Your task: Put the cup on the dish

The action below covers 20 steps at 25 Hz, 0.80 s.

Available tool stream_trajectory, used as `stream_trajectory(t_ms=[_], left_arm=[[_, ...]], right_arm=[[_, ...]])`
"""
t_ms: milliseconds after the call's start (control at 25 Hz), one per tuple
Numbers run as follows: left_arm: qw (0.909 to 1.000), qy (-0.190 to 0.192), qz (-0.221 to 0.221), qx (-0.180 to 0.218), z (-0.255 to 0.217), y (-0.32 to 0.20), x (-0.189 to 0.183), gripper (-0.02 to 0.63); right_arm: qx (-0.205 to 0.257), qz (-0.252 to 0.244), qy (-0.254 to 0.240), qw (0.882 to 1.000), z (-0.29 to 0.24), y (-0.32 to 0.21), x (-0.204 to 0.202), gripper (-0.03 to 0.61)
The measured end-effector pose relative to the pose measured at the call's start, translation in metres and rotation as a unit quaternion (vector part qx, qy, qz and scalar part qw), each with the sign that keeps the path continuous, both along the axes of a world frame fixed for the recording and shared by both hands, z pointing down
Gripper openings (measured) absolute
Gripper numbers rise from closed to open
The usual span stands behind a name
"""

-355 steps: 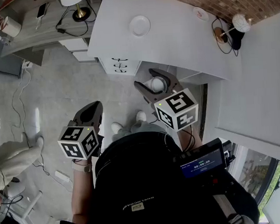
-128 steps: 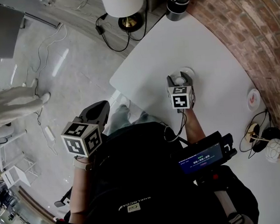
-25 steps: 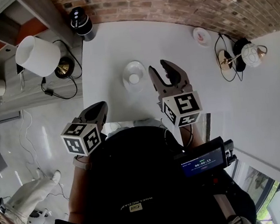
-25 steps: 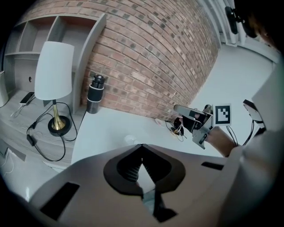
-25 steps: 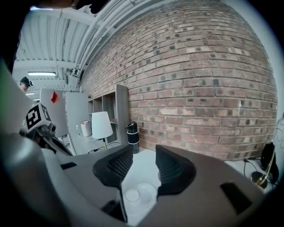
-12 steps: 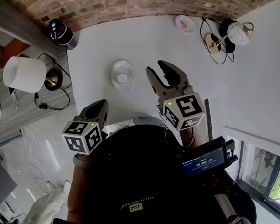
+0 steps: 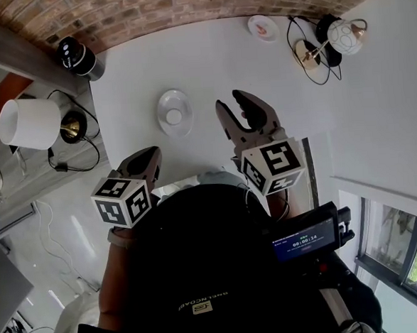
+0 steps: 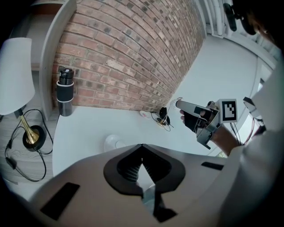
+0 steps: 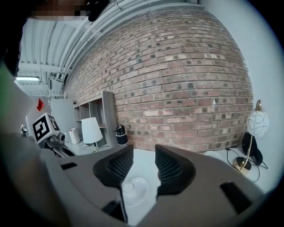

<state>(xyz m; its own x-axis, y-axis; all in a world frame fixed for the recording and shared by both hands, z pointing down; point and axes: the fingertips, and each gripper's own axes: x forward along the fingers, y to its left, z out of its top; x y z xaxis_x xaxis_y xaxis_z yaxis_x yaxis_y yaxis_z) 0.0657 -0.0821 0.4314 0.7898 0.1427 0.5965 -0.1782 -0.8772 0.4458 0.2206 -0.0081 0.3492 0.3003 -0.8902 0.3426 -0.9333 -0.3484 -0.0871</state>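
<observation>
A small white cup (image 7: 174, 117) stands upright in the middle of a white dish (image 7: 163, 105) on the white table (image 7: 208, 55). My right gripper (image 7: 233, 105) hangs open just right of the dish, apart from it, with nothing between its fingers. In the right gripper view the cup (image 9: 128, 187) on the dish (image 9: 138, 189) shows below the open jaws of the right gripper (image 9: 144, 166). My left gripper (image 7: 149, 155) is shut and empty at the table's near edge. In the left gripper view the dish (image 8: 111, 142) lies beyond the closed tips of the left gripper (image 8: 142, 148).
A black bottle (image 7: 76, 57) stands at the table's far left corner. A white-shade lamp (image 7: 24, 124) is on a lower shelf to the left. A small pink dish (image 7: 263, 27) and a globe lamp (image 7: 342, 35) with cables sit at the far right by the brick wall.
Earlier my right gripper carried the cup to the table and set it on the dish; it has since let go and drawn back. Over the last second only the head view turns.
</observation>
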Motion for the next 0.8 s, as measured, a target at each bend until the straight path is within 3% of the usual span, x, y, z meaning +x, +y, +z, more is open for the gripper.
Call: stream_trajectory(t_ms=[800], left_arm=[[1.0000,-0.002,0.006,0.002,-0.001,0.021,-0.004,0.006]], right_arm=[[0.002,0.026,-0.014,1.000,0.008,0.034,-0.003,0.153]])
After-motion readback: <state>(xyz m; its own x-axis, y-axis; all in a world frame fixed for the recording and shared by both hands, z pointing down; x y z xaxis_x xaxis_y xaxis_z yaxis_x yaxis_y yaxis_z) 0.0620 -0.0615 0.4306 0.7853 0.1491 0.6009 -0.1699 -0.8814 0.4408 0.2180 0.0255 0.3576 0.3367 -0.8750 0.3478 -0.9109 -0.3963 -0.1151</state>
